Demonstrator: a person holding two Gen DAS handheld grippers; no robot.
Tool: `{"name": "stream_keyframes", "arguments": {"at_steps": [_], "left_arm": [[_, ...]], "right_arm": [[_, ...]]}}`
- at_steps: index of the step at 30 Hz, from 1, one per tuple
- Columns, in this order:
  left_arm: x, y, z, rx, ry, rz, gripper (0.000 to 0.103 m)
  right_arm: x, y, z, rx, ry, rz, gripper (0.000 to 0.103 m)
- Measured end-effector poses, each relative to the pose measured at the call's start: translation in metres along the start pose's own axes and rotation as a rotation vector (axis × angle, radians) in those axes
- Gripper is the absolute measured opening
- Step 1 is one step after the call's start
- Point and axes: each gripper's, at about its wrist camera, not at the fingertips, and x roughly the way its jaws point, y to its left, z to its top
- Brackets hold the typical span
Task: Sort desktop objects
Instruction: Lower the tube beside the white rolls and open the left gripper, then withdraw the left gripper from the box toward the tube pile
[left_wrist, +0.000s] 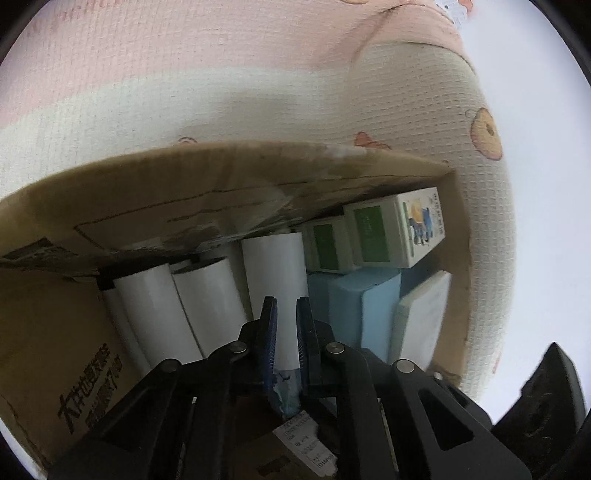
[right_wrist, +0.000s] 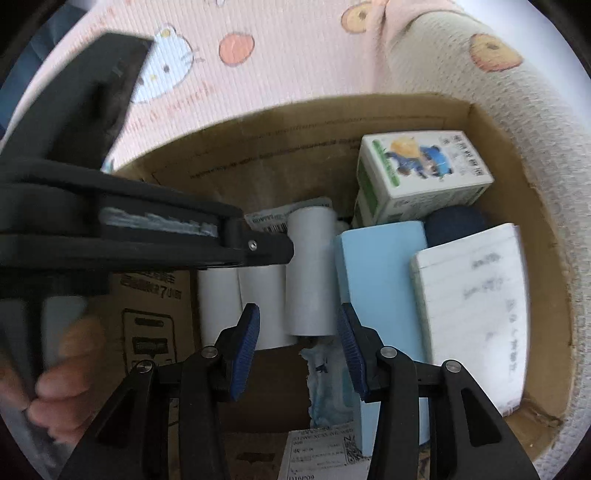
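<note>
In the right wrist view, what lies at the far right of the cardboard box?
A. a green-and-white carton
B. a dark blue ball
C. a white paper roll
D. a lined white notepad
D: the lined white notepad leans by the cardboard box right wall.

Surroundings, as seen from both wrist views.

Blanket (left_wrist: 229, 92): waffle-textured cloth, pink band above a cream band, spread under and behind everything. Printed with cartoon figures: a white cat face (right_wrist: 166, 66), round orange fruit shapes (right_wrist: 236, 48), a tan doughnut-like motif (left_wrist: 485, 133) (edges soft from blur). One fold (right_wrist: 443, 55) rises as a rounded ridge at upper right.

Light: bright and even; the area past the blanket's right edge (left_wrist: 535, 110) is washed out to plain white.
</note>
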Motion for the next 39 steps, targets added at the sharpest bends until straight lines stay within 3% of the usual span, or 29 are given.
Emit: {"name": "stream_keyframes", "arguments": {"at_steps": [2,4,6,7,11,12,16,20,25,29,34,39], "left_arm": [[-0.002,-0.002,-0.002,0.022,0.003,0.0,0.01],[-0.008,-0.004,-0.005,0.058,0.008,0.031,0.023],[-0.016,-0.004,-0.006,0.081,0.001,0.045,0.038],[-0.02,-0.003,-0.008,0.09,-0.007,0.04,0.041],[-0.046,0.0,-0.01,0.125,-0.047,0.006,0.041],[-0.053,0.0,-0.011,0.148,-0.062,-0.001,0.041],[-0.067,-0.003,-0.01,0.239,-0.119,0.033,0.008],[-0.064,-0.003,-0.011,0.278,-0.069,0.016,0.008],[-0.049,-0.014,-0.014,0.39,0.017,0.136,0.008],[-0.05,-0.013,-0.007,0.376,-0.001,0.122,0.008],[-0.05,-0.014,-0.001,0.395,-0.017,0.175,0.007],[-0.052,-0.009,0.002,0.388,-0.001,0.163,0.007]], "right_arm": [[-0.004,-0.002,0.0,0.002,-0.006,0.01,0.041],[-0.003,-0.001,0.0,-0.012,0.0,0.006,0.041],[-0.002,0.003,0.001,-0.032,0.002,-0.013,0.031],[-0.001,0.005,0.001,-0.036,0.004,-0.014,0.021],[0.002,0.008,0.002,-0.006,0.046,-0.009,0.021],[0.003,0.008,0.0,0.008,0.08,-0.005,0.021],[0.009,0.019,-0.007,-0.001,0.172,-0.007,0.021],[0.025,0.019,-0.01,0.066,0.257,0.027,0.021],[0.05,0.013,-0.008,0.163,0.327,0.072,0.021],[0.063,0.01,-0.004,0.214,0.378,0.107,0.021],[0.071,0.002,0.01,0.258,0.405,0.065,0.021],[0.084,0.007,0.019,0.266,0.417,0.11,0.021]]}}
